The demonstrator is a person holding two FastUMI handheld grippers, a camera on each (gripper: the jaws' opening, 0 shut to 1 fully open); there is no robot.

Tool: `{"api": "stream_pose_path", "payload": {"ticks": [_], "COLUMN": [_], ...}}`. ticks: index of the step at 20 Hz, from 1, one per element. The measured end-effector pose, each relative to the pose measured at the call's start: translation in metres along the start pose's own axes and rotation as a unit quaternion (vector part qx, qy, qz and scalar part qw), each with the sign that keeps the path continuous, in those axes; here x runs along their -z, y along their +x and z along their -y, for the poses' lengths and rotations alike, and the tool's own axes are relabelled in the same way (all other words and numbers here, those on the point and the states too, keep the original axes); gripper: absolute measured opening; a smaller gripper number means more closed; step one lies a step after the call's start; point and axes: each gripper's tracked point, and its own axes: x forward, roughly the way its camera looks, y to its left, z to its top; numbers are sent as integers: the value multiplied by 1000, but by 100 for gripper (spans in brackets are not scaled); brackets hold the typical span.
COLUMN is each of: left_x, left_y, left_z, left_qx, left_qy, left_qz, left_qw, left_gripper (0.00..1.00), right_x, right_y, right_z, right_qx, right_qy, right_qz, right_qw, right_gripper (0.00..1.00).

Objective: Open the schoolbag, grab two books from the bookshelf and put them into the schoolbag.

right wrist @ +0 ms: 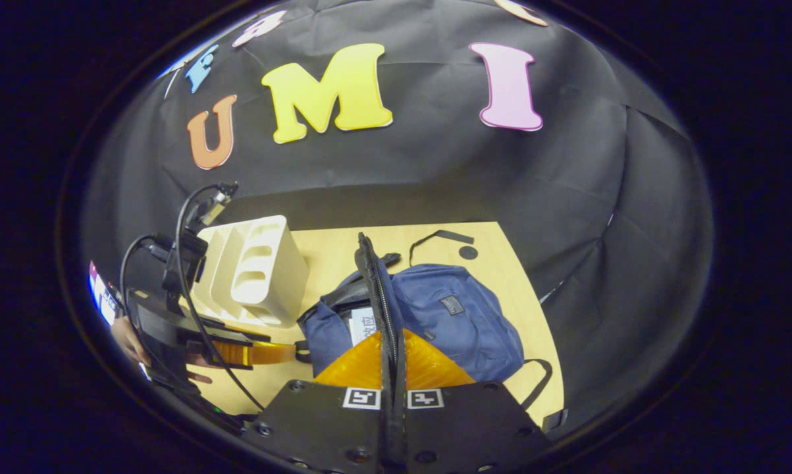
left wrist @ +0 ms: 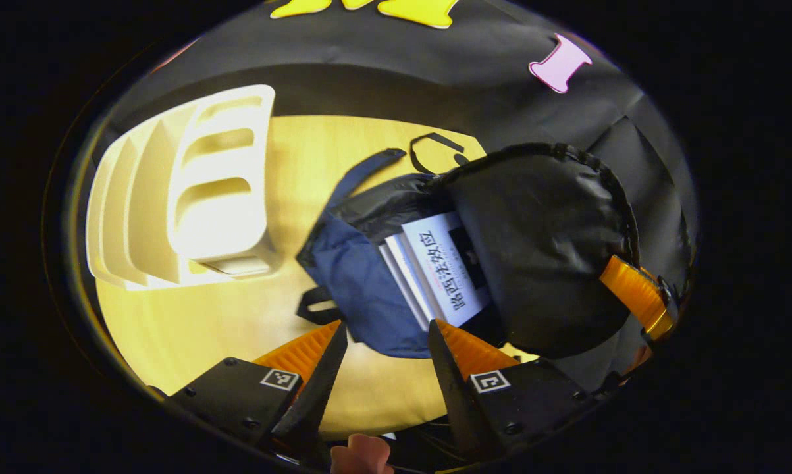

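Left gripper view: the left gripper [left wrist: 388,332] sits at the bottom centre of the frame with its fingers spread wide, nothing between them. Their tips hover just over the lower edge of the blue schoolbag [left wrist: 359,283], which lies open on the wooden table [left wrist: 224,316]. Inside the opening, at centre frame, two books [left wrist: 435,270] lie stacked, the top one with a white cover. The bag's black-lined flap [left wrist: 540,250] stands raised at right of centre. At the right edge of the frame the right gripper [left wrist: 639,296] grips the rim of that flap. The white bookshelf [left wrist: 191,191] stands in the upper left on the table, apart from the bag. A black strap loop [left wrist: 438,155] lies on the table above the bag, near the top centre.

Right gripper view: the right gripper [right wrist: 392,342] is at bottom centre, its fingers closed together on the flap edge [right wrist: 376,289], which rises thin and dark between them. The schoolbag [right wrist: 455,316] spreads behind, centre right. A sliver of a book [right wrist: 363,324] shows left of the flap. The bookshelf [right wrist: 257,273] is at centre left. The left gripper [right wrist: 264,353] appears at lower left, held by a hand [right wrist: 132,342], pointing toward the bag.
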Motion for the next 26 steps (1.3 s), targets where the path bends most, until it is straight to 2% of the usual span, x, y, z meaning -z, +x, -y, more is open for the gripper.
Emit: {"api": "stream_pose_path", "payload": {"ticks": [4, 6, 8, 10, 12, 13, 14, 15, 17, 19, 20, 22, 24, 26], "left_x": [-35, -58, -81, -102, -114, -115, -117, -114, -111, -110, -107, -101, -100, -105], "left_y": [-55, -94, -137, -189, -223, -234, -240, -246, -259, -267, -273, -282, -287, -290], "left_z": [-39, -53, -74, -105, -124, -131, -137, -144, -151, -158, -162, -172, -177, -176], "left_qx": [-63, -80, -108, -142, -163, -172, -179, -185, -194, -201, -207, -218, -221, -225], "left_qy": [7, -4, -3, -11, -23, -27, -33, -39, -41, -40, -41, -44, -46, -41], "left_qz": [106, 180, 260, 332, 371, 384, 390, 395, 407, 412, 412, 410, 412, 419], "left_qw": [992, 980, 960, 933, 914, 907, 902, 899, 892, 888, 887, 885, 883, 879], "left_gripper": [79, 79, 79, 82, 100, 100, 99, 98, 98, 98, 98, 98, 98, 98], "right_x": [8, 19, 28, 27, 40, 50, 72, 71, 91, 114, 109, 136, 137, 116], "right_y": [6, 11, 19, 33, 46, 55, 62, 71, 89, 98, 109, 129, 132, 119], "right_z": [-30, -48, -64, -64, -81, -91, -117, -110, -128, -157, -146, -168, -167, -170], "right_qx": [-16, -31, -42, -52, -67, -77, -92, -101, -116, -127, -127, -131, -125, -120], "right_qy": [-9, -9, -12, -12, -13, -18, -22, -24, -27, -25, -26, -9, -12, -29], "right_qz": [1, -7, -16, -25, -40, -53, -70, -83, -106, -126, -132, -154, -153, -118], "right_qw": [1000, 999, 999, 998, 997, 995, 993, 991, 987, 984, 983, 979, 980, 985], "right_gripper": [0, 0, 0, 0, 2, 3, 7, 11, 16, 29, 46, 82, 97, 97]}}
